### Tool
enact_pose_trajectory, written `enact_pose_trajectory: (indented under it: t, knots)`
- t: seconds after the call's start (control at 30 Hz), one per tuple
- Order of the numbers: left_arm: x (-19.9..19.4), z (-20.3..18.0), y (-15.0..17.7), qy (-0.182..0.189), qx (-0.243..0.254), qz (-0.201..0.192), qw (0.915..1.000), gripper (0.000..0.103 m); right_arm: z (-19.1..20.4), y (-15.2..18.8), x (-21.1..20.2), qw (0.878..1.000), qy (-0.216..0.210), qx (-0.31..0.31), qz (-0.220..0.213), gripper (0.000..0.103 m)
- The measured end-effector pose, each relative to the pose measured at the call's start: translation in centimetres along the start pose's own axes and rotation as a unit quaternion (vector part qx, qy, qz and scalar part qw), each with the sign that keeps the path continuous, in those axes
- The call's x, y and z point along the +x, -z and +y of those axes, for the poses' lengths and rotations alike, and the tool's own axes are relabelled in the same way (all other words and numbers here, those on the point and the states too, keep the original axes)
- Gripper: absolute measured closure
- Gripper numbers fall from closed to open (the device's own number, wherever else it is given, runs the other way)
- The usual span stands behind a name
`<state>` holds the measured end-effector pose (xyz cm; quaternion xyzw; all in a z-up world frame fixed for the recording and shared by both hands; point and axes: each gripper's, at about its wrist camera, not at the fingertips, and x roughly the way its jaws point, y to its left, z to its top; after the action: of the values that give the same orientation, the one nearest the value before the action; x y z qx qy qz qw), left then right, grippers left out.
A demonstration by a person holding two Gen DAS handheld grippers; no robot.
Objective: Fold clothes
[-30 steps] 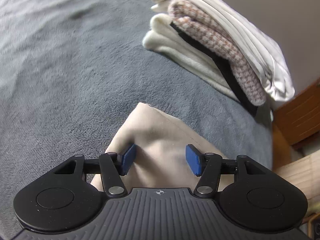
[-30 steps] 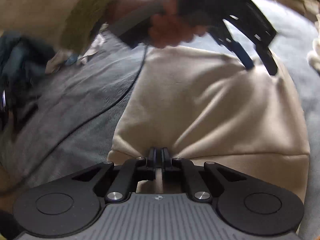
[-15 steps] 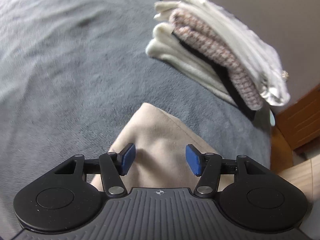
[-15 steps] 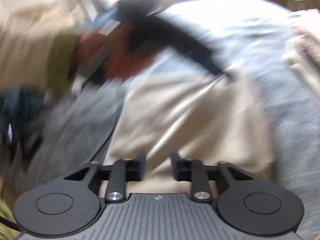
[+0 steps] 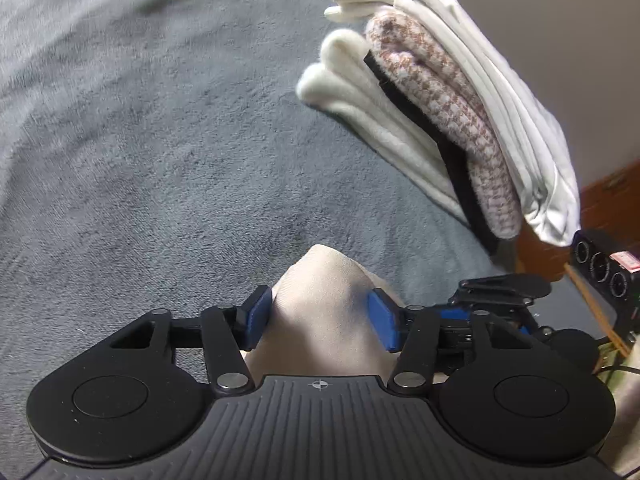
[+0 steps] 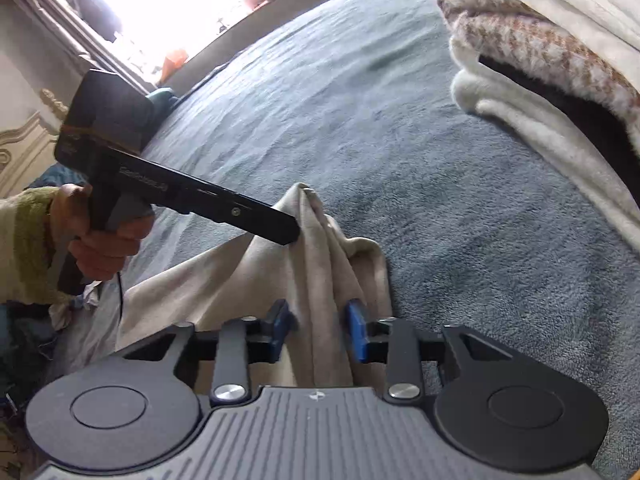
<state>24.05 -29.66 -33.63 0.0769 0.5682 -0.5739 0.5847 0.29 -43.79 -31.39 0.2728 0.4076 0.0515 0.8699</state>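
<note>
We work over a bed spread with a grey plush blanket (image 5: 160, 140), a stack of folded cream, houndstooth and white clothes (image 5: 440, 100) kept near its edge, clear of the working area. The beige soft garment (image 6: 312, 272) lies bunched before us. Our left gripper (image 5: 318, 320) and right gripper (image 6: 318, 330) straddle raised ridges, jaws parted, probably to gather the cloth for folding.

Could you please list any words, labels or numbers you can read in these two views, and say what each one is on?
Raised lettering on the side of the left gripper: too blurred to read.
Red and white label on the black device at the right edge: too small to read.
Nothing else carries text.
</note>
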Motion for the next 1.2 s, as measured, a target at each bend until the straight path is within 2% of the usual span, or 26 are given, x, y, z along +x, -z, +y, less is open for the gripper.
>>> enact_pose_trajectory:
  t: [0.07, 0.17, 0.3, 0.4, 0.63, 0.8, 0.87, 1.1, 1.2]
  knots:
    - [-0.8, -0.5, 0.2, 0.006, 0.009, -0.009, 0.9999, 0.065, -0.1, 0.1, -0.9, 1.0, -0.004, 0.007, -0.001, 0.092]
    - [-1.9, -1.2, 0.3, 0.025, 0.001, -0.025, 0.9994, 0.069, 0.4, -0.3, -1.3, 1.0, -0.003, 0.014, -0.004, 0.095]
    - [-1.6, -1.4, 0.2, 0.022, -0.008, -0.031, 0.9992, 0.071, 0.2, -1.4, -0.1, 1.0, 0.008, 0.004, 0.002, 0.096]
    - [-0.7, -0.8, 0.3, 0.018, -0.024, -0.031, 0.9991, 0.071, -0.2, -1.5, 0.4, 1.0, 0.016, 0.004, 0.004, 0.096]
    - [1.2, -0.1, 0.1, 0.016, -0.027, -0.032, 0.999, 0.071, -0.7, -1.3, 1.2, 0.999, 0.038, 0.012, 0.005, 0.097]
    - [1.6, -0.4, 0.2, -0.006, -0.033, -0.034, 0.9989, 0.066, -1.2, -1.2, 2.4, 0.998, 0.047, 0.027, 0.014, 0.097]
    - [0.6, -0.8, 0.6, -0.011, -0.047, -0.053, 0.9974, 0.06, -1.1, -1.2, 2.5, 0.998, 0.05, 0.025, 0.013, 0.097]
    - [-3.8, -2.9, 2.3, -0.022, -0.111, -0.143, 0.9832, 0.06, -0.6, -0.7, 2.7, 0.998, 0.066, 0.024, 0.007, 0.097]
    - [-1.5, -3.8, 3.0, -0.025, -0.1, -0.14, 0.9847, 0.061, -0.1, -0.6, 2.8, 0.997, 0.079, 0.008, 0.005, 0.096]
